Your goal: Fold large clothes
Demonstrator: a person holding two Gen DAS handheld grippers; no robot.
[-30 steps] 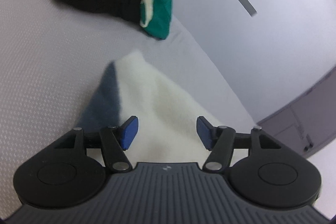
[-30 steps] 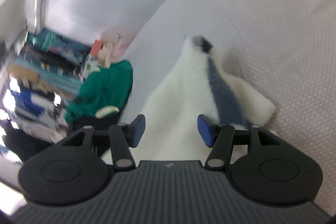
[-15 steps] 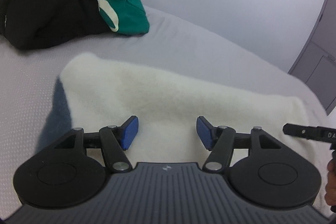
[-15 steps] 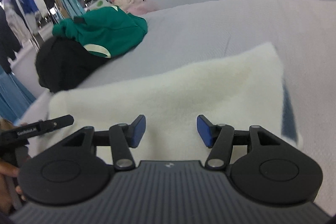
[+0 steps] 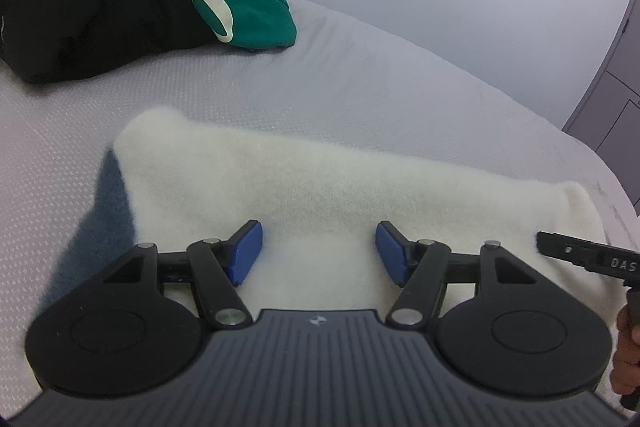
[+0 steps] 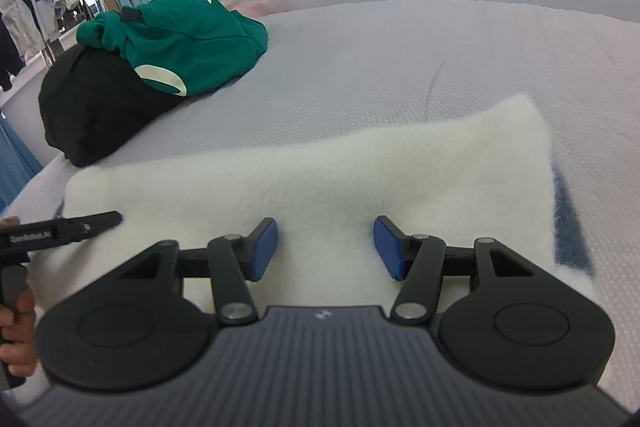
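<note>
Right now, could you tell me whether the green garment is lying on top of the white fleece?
No, the green garment rests against the black garment, apart from the white fleece.

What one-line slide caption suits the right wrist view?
Open right claw above a folded cream fleece on the bed, green and black garments piled behind.

1. The cream fleece garment (image 5: 304,187) lies flat across the grey bed, folded into a long band.
2. A dark blue layer (image 5: 100,211) shows beneath its end edges, at both sides.
</note>
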